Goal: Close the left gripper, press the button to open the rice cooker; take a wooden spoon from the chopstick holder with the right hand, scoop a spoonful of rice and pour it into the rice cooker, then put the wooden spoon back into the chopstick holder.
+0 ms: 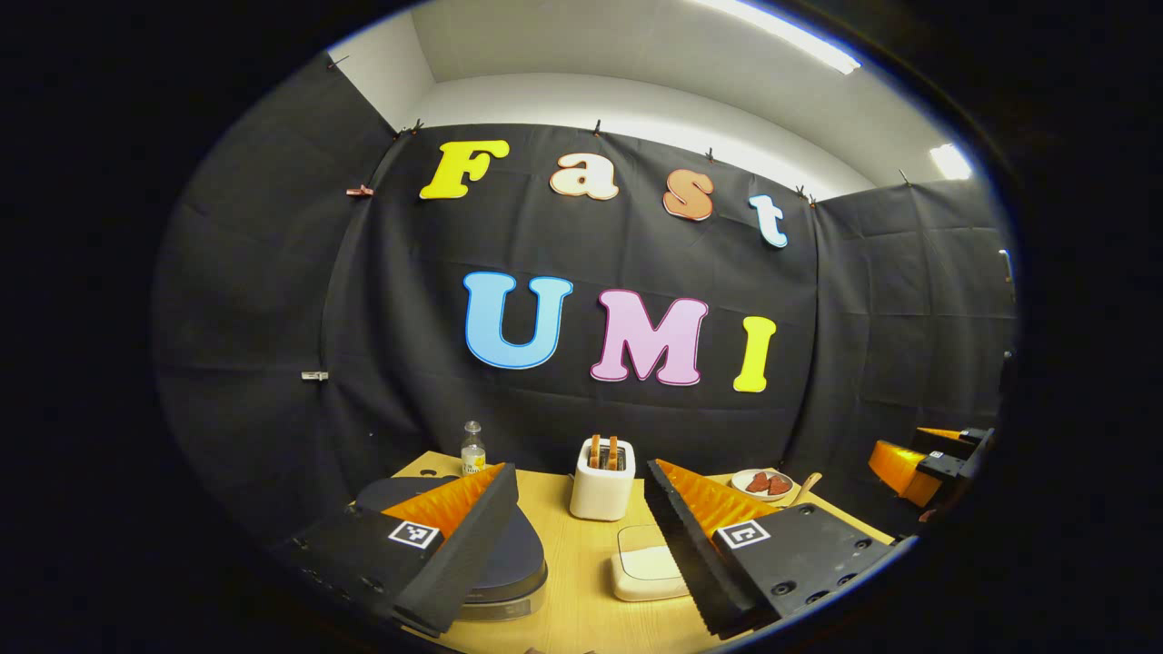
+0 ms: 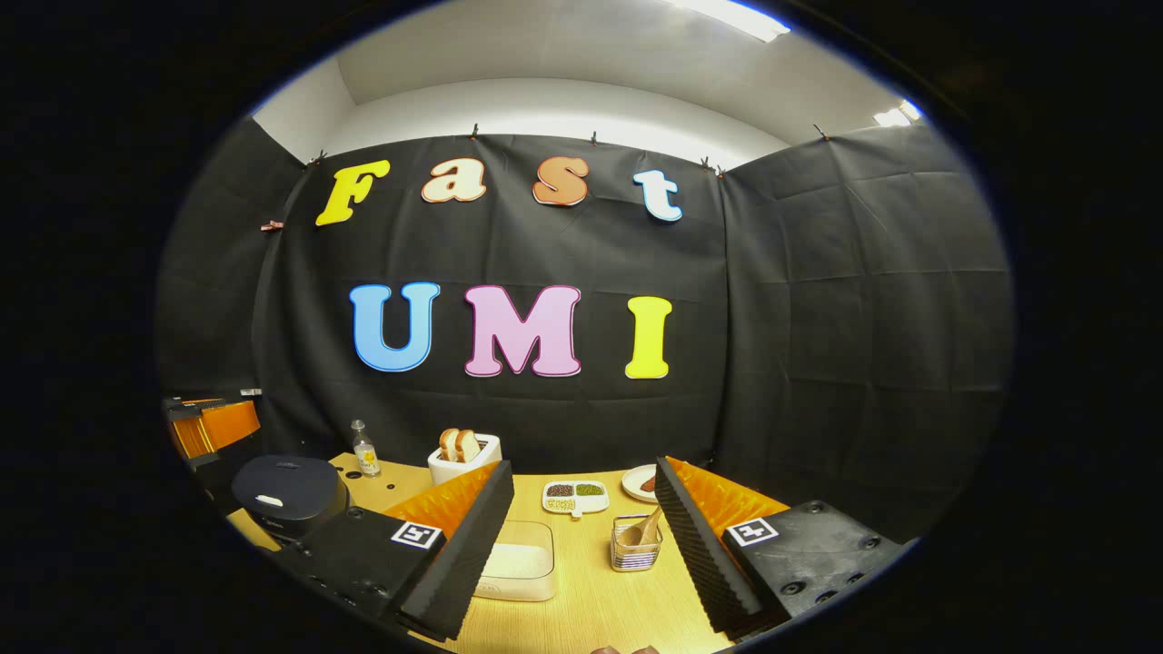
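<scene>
Rice cooker under left claw

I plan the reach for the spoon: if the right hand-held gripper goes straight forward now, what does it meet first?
Probably the divided dish at the table's far side; the wooden spoon sits right of centre. Depth is unclear.

Ceiling strip lights are glaring at one o'clock, lighting the worktop evenly; fisheye distortion is bending the edges, and focus is staying sharp throughout.
</scene>
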Action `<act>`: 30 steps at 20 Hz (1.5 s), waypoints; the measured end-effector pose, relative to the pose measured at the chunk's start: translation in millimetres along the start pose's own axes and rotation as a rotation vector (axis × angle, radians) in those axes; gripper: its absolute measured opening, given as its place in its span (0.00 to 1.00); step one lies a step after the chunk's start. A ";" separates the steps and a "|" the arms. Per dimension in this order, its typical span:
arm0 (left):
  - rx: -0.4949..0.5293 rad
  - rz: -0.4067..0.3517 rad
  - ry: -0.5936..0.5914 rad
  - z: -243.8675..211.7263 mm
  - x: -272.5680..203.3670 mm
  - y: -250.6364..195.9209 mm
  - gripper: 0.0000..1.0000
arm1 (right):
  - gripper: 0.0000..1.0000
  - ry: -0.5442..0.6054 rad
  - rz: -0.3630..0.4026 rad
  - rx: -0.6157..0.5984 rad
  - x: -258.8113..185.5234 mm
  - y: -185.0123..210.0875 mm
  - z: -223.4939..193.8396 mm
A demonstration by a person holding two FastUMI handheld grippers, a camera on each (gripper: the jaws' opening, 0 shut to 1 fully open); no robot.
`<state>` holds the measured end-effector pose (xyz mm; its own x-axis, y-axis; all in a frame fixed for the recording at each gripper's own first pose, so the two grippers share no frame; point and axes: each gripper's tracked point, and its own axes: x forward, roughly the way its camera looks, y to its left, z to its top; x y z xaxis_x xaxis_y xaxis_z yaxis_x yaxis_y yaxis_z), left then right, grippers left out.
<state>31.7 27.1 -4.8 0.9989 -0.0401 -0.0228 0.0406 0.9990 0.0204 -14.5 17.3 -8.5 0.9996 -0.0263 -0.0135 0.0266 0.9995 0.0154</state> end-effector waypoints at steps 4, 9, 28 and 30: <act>0.027 0.017 0.050 3.3 11.1 20.3 0.95 | 0.98 0.005 -0.032 0.015 -1.9 -11.3 -3.1; -0.027 0.025 0.136 -6.3 27.0 54.8 0.76 | 0.98 0.025 -0.058 0.031 -2.1 -20.6 -12.2; -0.101 -0.020 0.565 -151.8 26.0 117.2 0.05 | 0.98 0.105 -0.077 -0.005 -14.7 -25.6 -32.1; -0.101 -0.023 0.563 -157.1 27.4 116.9 0.05 | 0.98 0.120 -0.068 -0.007 -15.5 -22.2 -35.1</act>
<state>60.4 146.1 -160.1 0.8309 -0.0723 -0.5517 0.0328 0.9962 -0.0811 -31.1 -3.9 -43.7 0.9867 -0.0924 -0.1336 0.0937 0.9956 0.0034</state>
